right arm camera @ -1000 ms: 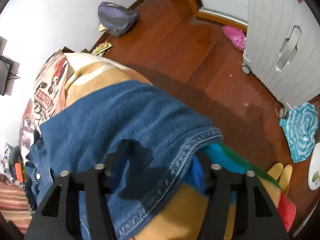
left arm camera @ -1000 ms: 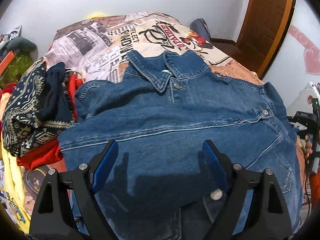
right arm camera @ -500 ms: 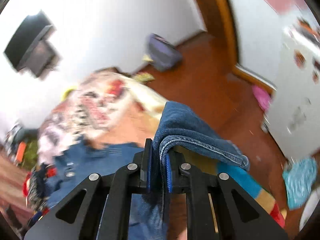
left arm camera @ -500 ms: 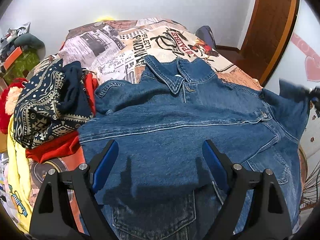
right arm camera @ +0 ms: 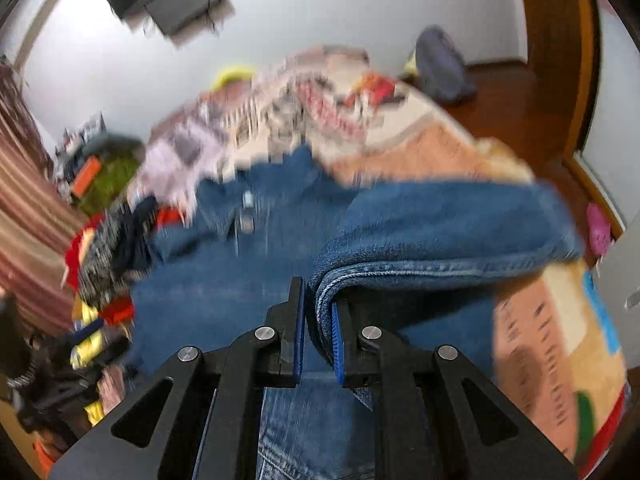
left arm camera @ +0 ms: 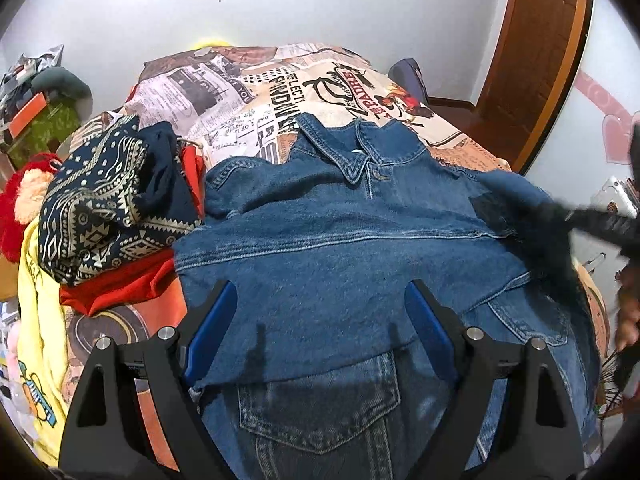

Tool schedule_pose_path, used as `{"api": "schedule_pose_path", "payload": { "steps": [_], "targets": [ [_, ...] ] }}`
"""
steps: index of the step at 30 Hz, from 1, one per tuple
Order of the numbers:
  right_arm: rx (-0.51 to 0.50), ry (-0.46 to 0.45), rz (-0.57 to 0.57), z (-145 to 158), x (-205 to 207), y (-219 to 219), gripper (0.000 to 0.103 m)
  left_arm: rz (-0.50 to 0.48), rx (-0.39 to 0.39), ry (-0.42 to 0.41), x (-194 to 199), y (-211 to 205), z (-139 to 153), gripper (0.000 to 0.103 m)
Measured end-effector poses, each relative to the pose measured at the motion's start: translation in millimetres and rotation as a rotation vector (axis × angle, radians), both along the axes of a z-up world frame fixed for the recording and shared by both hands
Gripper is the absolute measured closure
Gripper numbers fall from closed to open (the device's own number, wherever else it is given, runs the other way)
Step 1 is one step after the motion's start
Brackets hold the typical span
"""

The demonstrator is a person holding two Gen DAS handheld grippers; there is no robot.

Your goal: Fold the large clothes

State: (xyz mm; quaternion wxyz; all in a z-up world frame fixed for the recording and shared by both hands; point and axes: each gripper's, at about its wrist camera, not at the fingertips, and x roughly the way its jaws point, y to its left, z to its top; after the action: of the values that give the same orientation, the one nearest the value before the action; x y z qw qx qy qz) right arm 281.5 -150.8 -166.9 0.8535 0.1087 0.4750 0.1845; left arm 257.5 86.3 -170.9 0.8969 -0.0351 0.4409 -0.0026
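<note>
Denim sleeve edge [right arm camera: 400,272], seemingly lifted

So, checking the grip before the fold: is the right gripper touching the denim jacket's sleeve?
Touching. The right wrist view shows the right gripper shut on the sleeve edge.

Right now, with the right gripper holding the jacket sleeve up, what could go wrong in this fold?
1. The right gripper pinches only the cuff edge of the denim jacket; heavy denim may slip out mid-swing.
2. The left gripper hangs open above the jacket body, pinning nothing, so the whole jacket may drag sideways with the sleeve.
3. The patterned clothes pile touches the jacket's other shoulder and could snag or topple if the jacket shifts.
</note>
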Motion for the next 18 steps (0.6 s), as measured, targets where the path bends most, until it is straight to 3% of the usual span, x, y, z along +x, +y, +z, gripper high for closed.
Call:
{"api": "schedule_pose_path", "payload": {
  "steps": [3, 7, 10, 12, 18],
  "targets": [
    [-0.029, 0.082, 0.02, -21.9, -2.9, 4.7, 0.089, 0.002, -0.002, 0.008, -4.6, 2.8, -2.7, 0.017],
    [-0.061, 0.119, 0.04, -23.1, -10.3, 6.7, 0.089, 0.007, -0.005, 0.021, -7.7, 5.2, -7.4, 0.017],
    [-0.041, 0.134, 0.072, -12.3, -13.8, 4.1, 0.073, 0.013, -0.014, 0.029, -7.3, 5.9, -10.5, 0.017],
    [-0.018, 0.114, 0.084, -1.9, -17.9, -2.7, 0.063, 0.013, -0.019, 0.031, -5.8, 5.5, -11.1, 0.017],
    [0.019, 0.039, 0.005, 16.5, -19.3, -30.1, 0.056, 0.001, -0.017, 0.028, -1.7, 0.1, -9.7, 0.017]
  ]
}}
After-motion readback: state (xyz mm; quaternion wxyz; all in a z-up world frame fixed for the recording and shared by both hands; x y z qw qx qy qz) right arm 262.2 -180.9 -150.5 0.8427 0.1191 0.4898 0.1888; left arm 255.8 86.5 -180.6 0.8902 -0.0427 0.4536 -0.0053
